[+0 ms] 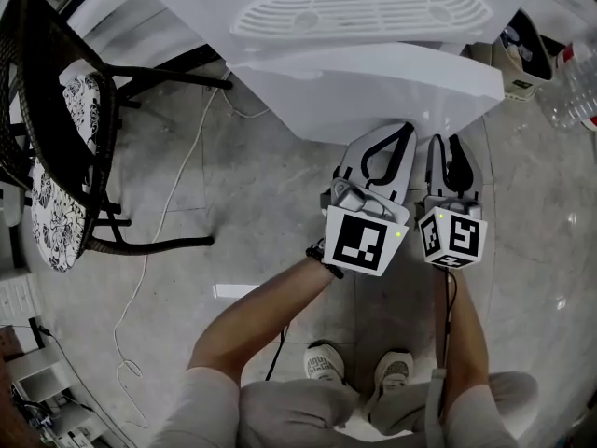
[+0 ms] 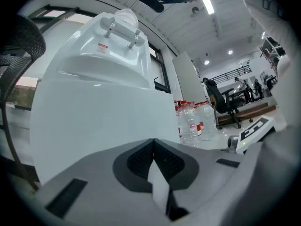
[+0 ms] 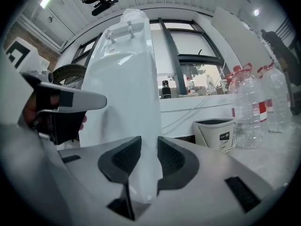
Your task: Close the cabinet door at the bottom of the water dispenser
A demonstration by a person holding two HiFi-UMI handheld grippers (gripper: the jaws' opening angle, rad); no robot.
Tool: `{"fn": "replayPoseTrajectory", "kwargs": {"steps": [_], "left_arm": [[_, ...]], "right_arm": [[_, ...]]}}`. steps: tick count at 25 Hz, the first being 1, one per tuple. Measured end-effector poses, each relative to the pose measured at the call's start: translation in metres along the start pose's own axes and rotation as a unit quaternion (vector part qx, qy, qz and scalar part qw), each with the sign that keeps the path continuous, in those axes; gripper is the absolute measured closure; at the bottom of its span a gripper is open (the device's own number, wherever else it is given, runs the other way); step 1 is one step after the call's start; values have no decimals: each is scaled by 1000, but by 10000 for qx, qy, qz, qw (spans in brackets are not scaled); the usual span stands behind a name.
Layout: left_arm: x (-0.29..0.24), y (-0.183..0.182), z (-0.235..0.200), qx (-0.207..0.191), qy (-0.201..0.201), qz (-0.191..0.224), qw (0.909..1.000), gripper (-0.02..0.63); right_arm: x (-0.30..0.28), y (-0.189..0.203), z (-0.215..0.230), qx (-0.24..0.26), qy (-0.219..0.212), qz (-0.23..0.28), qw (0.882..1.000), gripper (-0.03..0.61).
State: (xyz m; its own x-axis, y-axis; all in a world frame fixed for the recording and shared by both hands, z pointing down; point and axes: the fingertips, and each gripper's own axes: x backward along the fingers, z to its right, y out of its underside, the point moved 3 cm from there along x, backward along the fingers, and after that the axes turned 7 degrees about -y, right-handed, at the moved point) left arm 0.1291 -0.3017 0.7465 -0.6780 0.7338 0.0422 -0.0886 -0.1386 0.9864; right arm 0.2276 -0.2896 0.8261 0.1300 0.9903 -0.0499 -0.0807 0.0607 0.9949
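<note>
Right tongs [image 3: 148, 141] clamp the cabinet door [image 3: 143, 175] edge; left tongs [image 2: 154, 143] pinched shut, empty. Door looks ajar on water dispenser [image 1: 373, 73]; closing swing remains.

In the right gripper view the cabinet door [image 3: 146, 173] shows only edge-on; its face is unseen and its lower end is hidden behind the right claw [image 3: 149, 142]. In the head view the water dispenser [image 1: 364, 73] runs off the top edge, and its overhanging body hides the door. The chair [image 1: 65, 157] is cut by the left edge, the bottles [image 1: 578, 91] by the right, and the person's legs [image 1: 280, 409] by the bottom. In the left gripper view, the white panel [image 2: 94, 126] may be door or dispenser side, and the far figures [image 2: 244, 84] are too small to make out.
</note>
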Motion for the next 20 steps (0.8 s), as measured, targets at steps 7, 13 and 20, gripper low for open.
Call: {"fn": "replayPoseTrajectory", "kwargs": {"steps": [7,13,20], "left_arm": [[-13,-1,-9,-83,-144,29,9999,606],[-13,0,-11,-200,-131,-7,9997,606],[-7,1,-14,-170,-130,-33,9998,606]], "right_arm": [[-16,-4,9,-93,-55,-91,9999,460],[-28,-5,15,-259,71,-30,9996,463],[-48,-27,3,-173,-221,265,9993,482]]}}
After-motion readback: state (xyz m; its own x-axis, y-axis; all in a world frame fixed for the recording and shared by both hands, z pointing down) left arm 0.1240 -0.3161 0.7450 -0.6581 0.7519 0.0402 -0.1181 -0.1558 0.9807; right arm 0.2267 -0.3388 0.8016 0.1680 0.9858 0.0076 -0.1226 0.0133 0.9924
